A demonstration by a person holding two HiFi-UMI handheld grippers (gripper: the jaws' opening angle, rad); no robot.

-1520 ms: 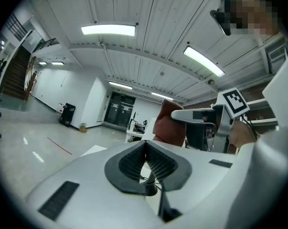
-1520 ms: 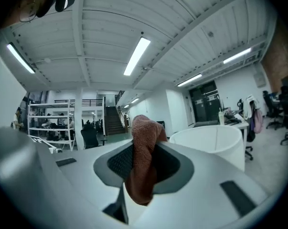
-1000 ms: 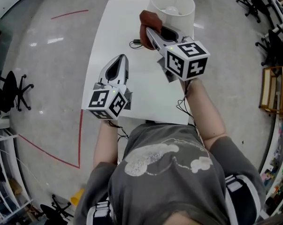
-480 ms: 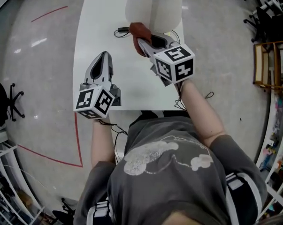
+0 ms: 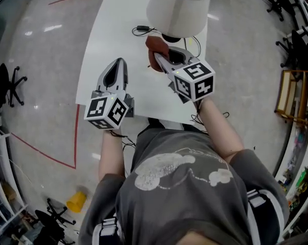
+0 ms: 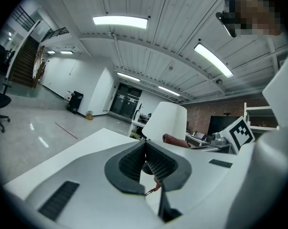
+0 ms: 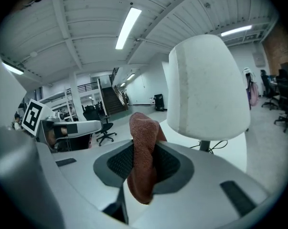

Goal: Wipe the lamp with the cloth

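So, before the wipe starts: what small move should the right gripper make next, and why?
Probably nudge the right gripper up and to its right until the cloth presses on the lampshade. Its jaws are clamped on the cloth, which seems just short of the shade, beside its lower edge. The left gripper is shut and empty, off to the side.

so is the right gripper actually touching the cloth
Touching. The right gripper view shows the jaws of the right gripper closed on the cloth, pads pressing both its sides.
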